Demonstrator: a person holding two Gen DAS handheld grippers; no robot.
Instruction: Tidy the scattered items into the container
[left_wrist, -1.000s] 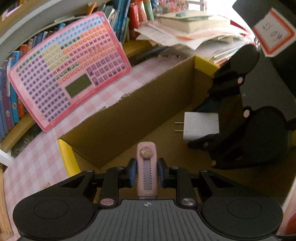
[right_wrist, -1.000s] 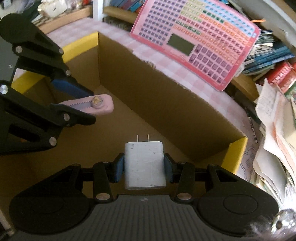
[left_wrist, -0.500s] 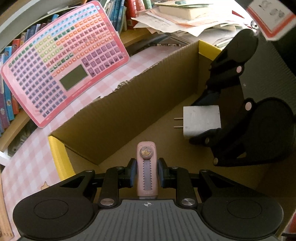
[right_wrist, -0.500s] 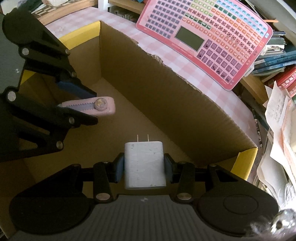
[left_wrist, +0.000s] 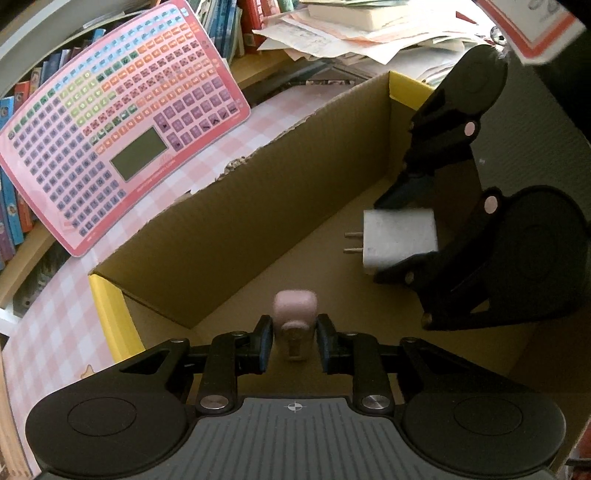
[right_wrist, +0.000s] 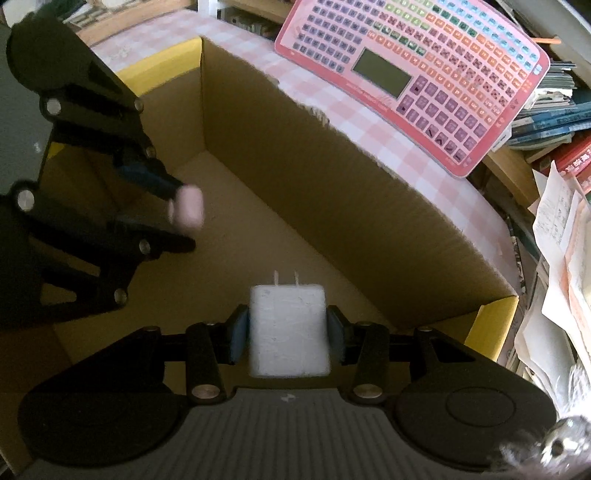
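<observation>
Both hand-held grippers' jaws are opening; the pink clip (left_wrist: 294, 325) has tipped loose.

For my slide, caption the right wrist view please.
Right hand-held gripper opening around a white charger over the cardboard box.

A pink toy keyboard (left_wrist: 118, 147) with rows of coloured keys and a small grey screen (left_wrist: 139, 152) stands tilted on the surface (left_wrist: 55, 332), which is covered by a pink and white checked cloth. The keyboard leans back towards a shelf of books (left_wrist: 22, 206); contact with the shelf cannot be confirmed. To the right, a loose pile of papers (left_wrist: 354, 33) lies heaped, with a thick book (left_wrist: 388, 14) on top. From the right wrist view, the same keyboard (right_wrist: 417, 77) sits ahead, with stacked books (right_wrist: 550, 122) and more papers (right_wrist: 557, 280) at the right edge.
</observation>
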